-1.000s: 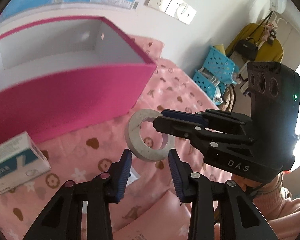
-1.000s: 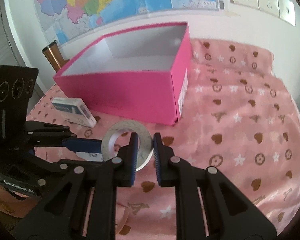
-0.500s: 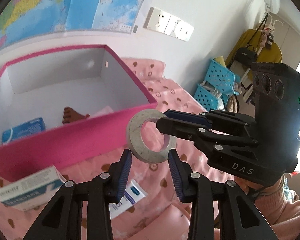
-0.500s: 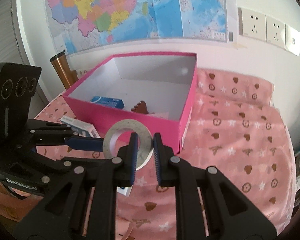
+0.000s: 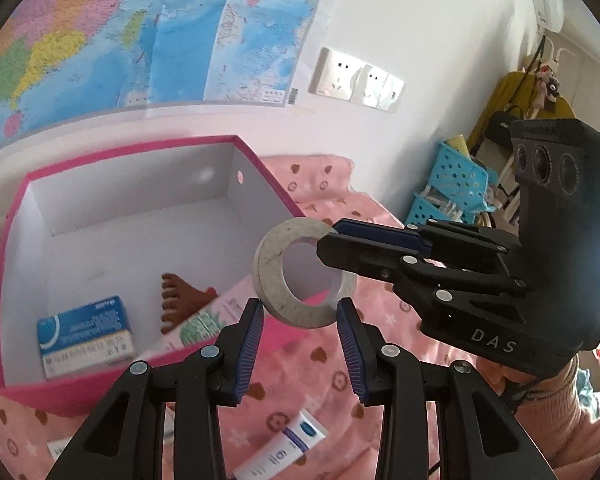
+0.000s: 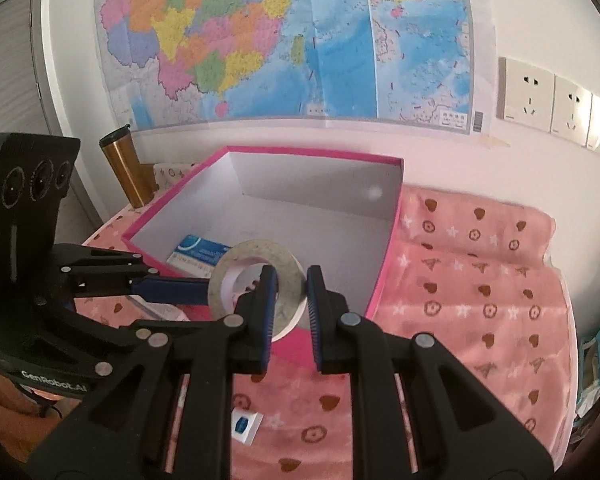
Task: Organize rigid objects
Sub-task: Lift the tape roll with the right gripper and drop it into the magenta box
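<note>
Grey tape roll point(image 5: 300, 276) held in the air over the near right corner of the pink box point(image 5: 32, 384), ring tilted, its hole facing the left wrist camera. Right gripper point(image 5: 332, 240) pinches the roll's rim, one finger through the hole and one outside; in its own view the right gripper point(image 6: 291, 300) shows the roll point(image 6: 256, 280) against its left pad, a gap open toward the right pad. Left gripper point(image 5: 300, 340) sits just below the roll, fingers spread wide, not touching it as far as the view shows. Box open-topped, white inside, holding a blue and white carton point(image 5: 86, 332) at the near left, a brown comb-like piece point(image 5: 180, 300) near the middle, and a pale printed packet point(image 5: 204, 320) leaning at the near wall. Box stands on a pink cloth point(image 6: 480, 300) patterned with hearts and stars. On the cloth in front of the box, a white tube with a blue label point(image 5: 280, 452). Copper tumbler point(image 6: 128, 168) stands behind the box's far left corner. Map point(image 6: 284, 40) and wall sockets point(image 6: 552, 100) on the wall behind.
</note>
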`<state>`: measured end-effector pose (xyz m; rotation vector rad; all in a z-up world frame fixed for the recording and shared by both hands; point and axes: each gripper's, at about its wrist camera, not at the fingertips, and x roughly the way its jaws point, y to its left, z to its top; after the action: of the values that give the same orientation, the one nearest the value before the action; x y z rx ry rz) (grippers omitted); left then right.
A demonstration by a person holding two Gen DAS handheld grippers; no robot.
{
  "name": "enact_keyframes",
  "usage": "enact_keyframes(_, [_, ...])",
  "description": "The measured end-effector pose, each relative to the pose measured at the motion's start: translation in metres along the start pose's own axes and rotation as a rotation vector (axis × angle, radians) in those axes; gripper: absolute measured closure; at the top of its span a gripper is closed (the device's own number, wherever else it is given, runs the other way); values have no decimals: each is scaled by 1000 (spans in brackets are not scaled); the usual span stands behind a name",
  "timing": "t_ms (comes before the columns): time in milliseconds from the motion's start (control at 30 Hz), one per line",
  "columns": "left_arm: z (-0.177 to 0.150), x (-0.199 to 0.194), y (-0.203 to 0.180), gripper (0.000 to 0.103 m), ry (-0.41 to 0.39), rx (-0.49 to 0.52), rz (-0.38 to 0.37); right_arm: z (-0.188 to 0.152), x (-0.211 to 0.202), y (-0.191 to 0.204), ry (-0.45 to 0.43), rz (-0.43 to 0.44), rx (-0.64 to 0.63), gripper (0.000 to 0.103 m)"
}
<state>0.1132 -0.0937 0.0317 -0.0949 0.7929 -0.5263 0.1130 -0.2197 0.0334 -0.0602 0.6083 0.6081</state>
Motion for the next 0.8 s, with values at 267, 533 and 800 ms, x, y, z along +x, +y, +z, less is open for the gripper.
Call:
enact_keyframes(267, [11,15,13,65,21,-33,12,11,21,-5,28,-18,-4,86])
enact_keyframes(533, [18,35,27,65,61,-69,9,15,44,-16,76,-34,13,86])
enact_keyframes(800, [18,53,39,65,101,-102,14,12,61,-19,130,-69,5,85])
